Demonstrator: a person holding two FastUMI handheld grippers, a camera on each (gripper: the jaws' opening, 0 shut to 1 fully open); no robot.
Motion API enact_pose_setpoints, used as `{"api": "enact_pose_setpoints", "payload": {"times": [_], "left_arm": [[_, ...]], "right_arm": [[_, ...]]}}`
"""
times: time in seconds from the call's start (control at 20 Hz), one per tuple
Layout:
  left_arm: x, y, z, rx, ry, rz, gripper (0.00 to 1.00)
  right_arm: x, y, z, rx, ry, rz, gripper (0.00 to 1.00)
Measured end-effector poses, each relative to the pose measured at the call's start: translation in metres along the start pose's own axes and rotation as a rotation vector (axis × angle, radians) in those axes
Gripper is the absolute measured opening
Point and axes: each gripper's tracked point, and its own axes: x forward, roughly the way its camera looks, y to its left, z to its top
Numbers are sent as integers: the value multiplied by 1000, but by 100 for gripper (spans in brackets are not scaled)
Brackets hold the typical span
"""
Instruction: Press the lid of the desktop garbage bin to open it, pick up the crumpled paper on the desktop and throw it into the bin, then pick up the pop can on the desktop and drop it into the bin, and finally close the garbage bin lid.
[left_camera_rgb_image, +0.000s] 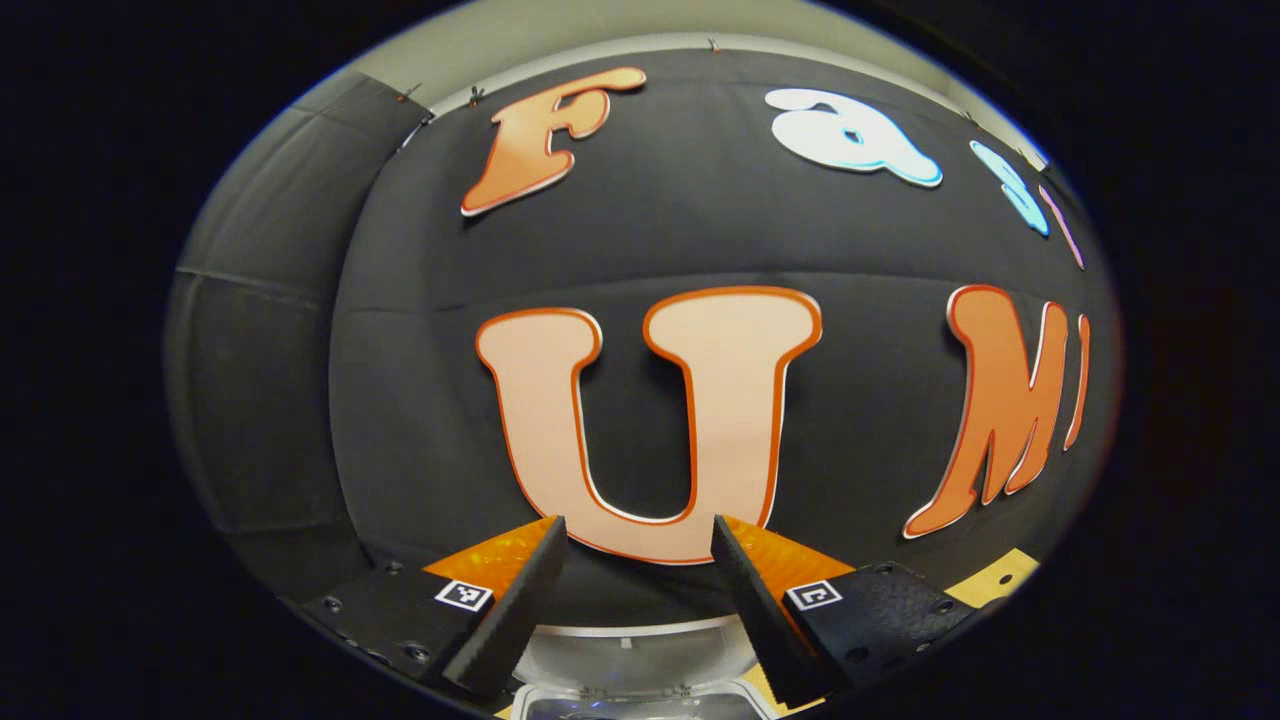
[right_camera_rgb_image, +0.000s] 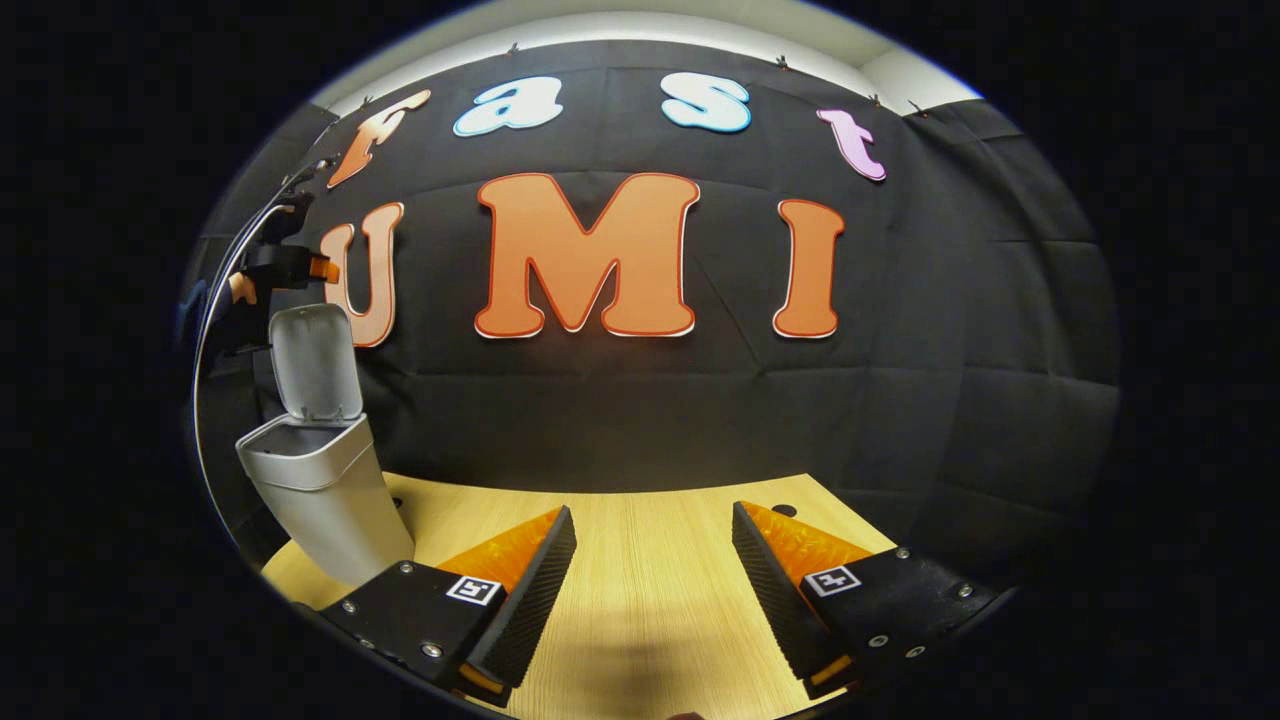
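In the right gripper view the grey garbage bin (right_camera_rgb_image: 320, 495) stands at the left of the wooden table (right_camera_rgb_image: 650, 560), its lid (right_camera_rgb_image: 313, 362) raised upright. The left gripper (right_camera_rgb_image: 285, 265) hangs in the air just above and behind that lid, held by a hand. My right gripper (right_camera_rgb_image: 650, 590) is open low over the bare wood, with nothing between its fingers. In the left gripper view my left gripper (left_camera_rgb_image: 635, 590) is open and empty, and the rim of the open bin (left_camera_rgb_image: 640, 690) lies directly below its fingertips.
The black cloth wall closes the back of the table. A small dark hole (right_camera_rgb_image: 785, 510) sits in the table near its far edge. A strip of wooden table (left_camera_rgb_image: 1000, 575) shows at the right in the left gripper view.
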Motion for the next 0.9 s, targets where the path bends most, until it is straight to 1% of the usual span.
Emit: {"api": "enact_pose_setpoints", "payload": {"times": [0.1,0.15,0.2,0.3,0.4,0.45,0.5,0.55,0.6,0.65,0.75,0.9], "left_arm": [[7,0,-28,-12,78,-1,90],[0,1,-36,-23,118,-3,91],[-5,2,-28,-33,72,-6,91],[-25,0,-41,-31,135,-20,92],[-52,-5,-42,-39,92,-33,92],[-69,-5,-51,-35,88,-34,90],[-87,-8,-61,-30,80,-32,92],[-105,-11,-73,-21,68,-32,90],[-120,-13,-86,-13,53,-29,90],[-133,-15,-95,-7,13,-30,90],[-154,-16,-120,2,-14,-23,90],[-175,-16,-163,-23,25,-6,92]], "right_arm": [[0,-2,1,-2,-2,-3,94],[-1,-3,0,-3,-1,-5,94],[-1,-5,-1,-2,1,-7,94],[-2,-6,-4,-1,10,-5,94],[-2,-8,-6,6,8,-5,94],[-1,-7,-8,8,10,-2,94],[0,-7,-10,8,14,0,94],[1,-6,-14,9,21,4,94],[2,-4,-15,9,26,8,94],[2,-3,-17,8,31,14,94],[4,3,-20,-6,39,28,94],[5,12,-23,-19,46,52,94]]}}
